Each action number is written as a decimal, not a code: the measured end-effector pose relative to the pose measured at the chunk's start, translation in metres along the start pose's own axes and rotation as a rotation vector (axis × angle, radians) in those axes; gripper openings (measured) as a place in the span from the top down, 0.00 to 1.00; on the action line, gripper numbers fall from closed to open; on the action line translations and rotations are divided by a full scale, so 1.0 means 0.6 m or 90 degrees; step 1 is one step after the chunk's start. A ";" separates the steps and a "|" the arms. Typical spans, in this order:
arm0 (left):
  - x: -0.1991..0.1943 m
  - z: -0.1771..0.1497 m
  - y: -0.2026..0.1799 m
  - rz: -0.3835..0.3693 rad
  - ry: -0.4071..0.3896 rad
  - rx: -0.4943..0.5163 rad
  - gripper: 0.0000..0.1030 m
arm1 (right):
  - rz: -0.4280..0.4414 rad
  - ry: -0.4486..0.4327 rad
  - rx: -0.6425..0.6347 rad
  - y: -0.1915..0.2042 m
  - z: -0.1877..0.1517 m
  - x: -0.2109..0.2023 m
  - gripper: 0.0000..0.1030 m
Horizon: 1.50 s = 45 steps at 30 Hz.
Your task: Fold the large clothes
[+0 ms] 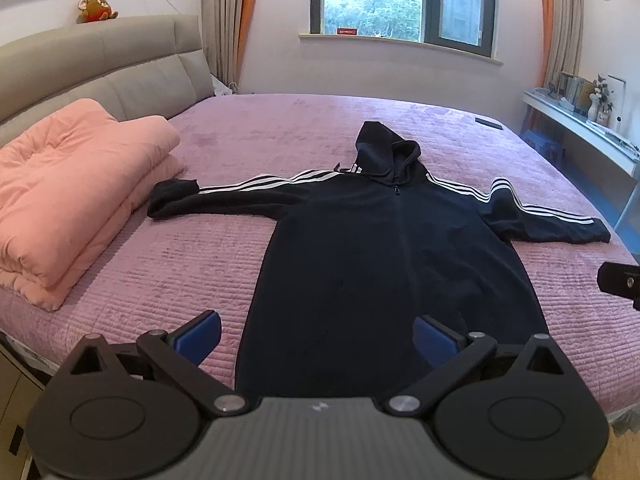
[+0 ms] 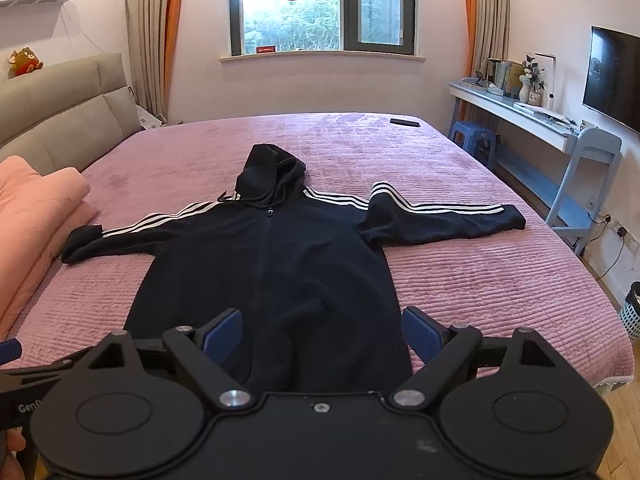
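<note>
Folded pink quilt [image 1: 76,184], plush toy [image 1: 95,9]

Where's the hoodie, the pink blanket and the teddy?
hoodie [image 2: 280,264]: right wrist view, chest.
pink blanket [image 1: 72,184]: left wrist view, folded top.
teddy [image 1: 96,9]: left wrist view, body, on headboard.

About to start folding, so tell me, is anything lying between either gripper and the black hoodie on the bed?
Nothing visible is. The hoodie lies flat on the pink bedspread, its hem nearest both open grippers, left gripper and right gripper. The folded quilt sits off beside one sleeve.
</note>
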<state>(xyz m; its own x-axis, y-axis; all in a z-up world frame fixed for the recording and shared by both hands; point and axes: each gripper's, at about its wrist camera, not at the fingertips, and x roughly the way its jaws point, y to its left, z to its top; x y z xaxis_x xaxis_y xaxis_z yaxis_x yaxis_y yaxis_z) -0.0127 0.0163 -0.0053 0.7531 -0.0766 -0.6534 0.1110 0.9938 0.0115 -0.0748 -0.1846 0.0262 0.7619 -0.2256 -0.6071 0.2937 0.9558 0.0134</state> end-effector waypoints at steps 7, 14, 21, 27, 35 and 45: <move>-0.005 0.001 -0.003 0.010 -0.011 0.006 0.00 | 0.006 0.002 -0.003 0.003 0.000 0.004 0.01; -0.004 -0.002 -0.007 0.016 -0.007 0.008 0.00 | 0.011 0.010 0.010 -0.007 0.000 0.008 0.01; -0.012 -0.001 -0.011 0.009 -0.019 0.018 0.00 | 0.011 0.009 0.017 -0.012 0.000 0.005 0.01; -0.010 -0.004 -0.011 0.012 -0.012 0.018 0.00 | 0.017 0.017 0.022 -0.014 0.001 0.007 0.01; -0.003 -0.004 -0.007 0.012 -0.005 0.016 0.00 | 0.016 0.018 0.022 -0.016 0.001 0.006 0.01; 0.011 -0.007 -0.002 0.008 0.004 0.005 0.00 | 0.007 0.023 0.019 -0.021 -0.003 0.016 0.01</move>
<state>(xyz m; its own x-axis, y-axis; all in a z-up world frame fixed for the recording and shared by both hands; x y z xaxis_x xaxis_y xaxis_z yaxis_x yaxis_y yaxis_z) -0.0107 0.0149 -0.0127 0.7508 -0.0642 -0.6574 0.1075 0.9939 0.0257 -0.0722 -0.1986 0.0184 0.7434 -0.2078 -0.6357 0.3031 0.9520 0.0432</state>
